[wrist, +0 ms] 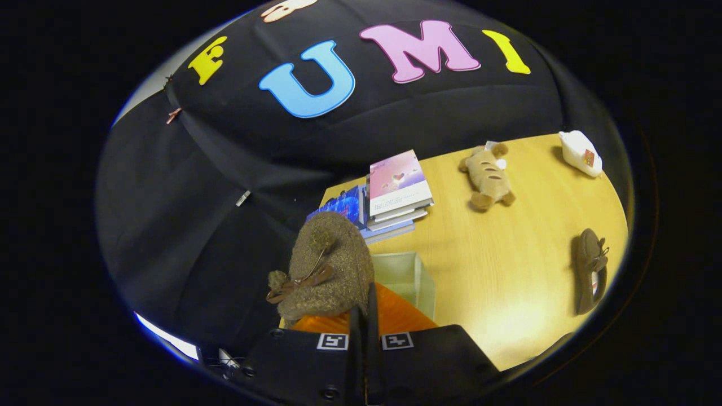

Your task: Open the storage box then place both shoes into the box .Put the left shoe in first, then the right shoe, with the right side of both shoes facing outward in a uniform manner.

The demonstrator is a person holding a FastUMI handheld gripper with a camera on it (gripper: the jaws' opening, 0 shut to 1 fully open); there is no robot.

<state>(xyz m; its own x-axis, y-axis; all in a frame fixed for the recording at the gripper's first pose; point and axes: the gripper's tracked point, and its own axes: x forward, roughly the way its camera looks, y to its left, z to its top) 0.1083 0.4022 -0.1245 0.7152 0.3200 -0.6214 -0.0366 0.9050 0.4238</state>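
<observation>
My gripper (364, 316) is shut on the edge of a fuzzy brown shoe (330, 270) with a brown bow. The shoe hangs just ahead of the fingers, to their left, and is lifted off the table. Under and just beyond it is the storage box (424, 282), a clear-walled box with an orange panel (397, 316) near my fingers; its inside looks empty. The second brown shoe (590, 270) lies on the wooden table (507, 270) far to the right of the box.
A stack of books (395, 192) sits just beyond the box at the table's far edge. A brown plush toy (488, 177) lies further right, and a white packet (581, 152) is at the far right corner. Black cloth walls the booth.
</observation>
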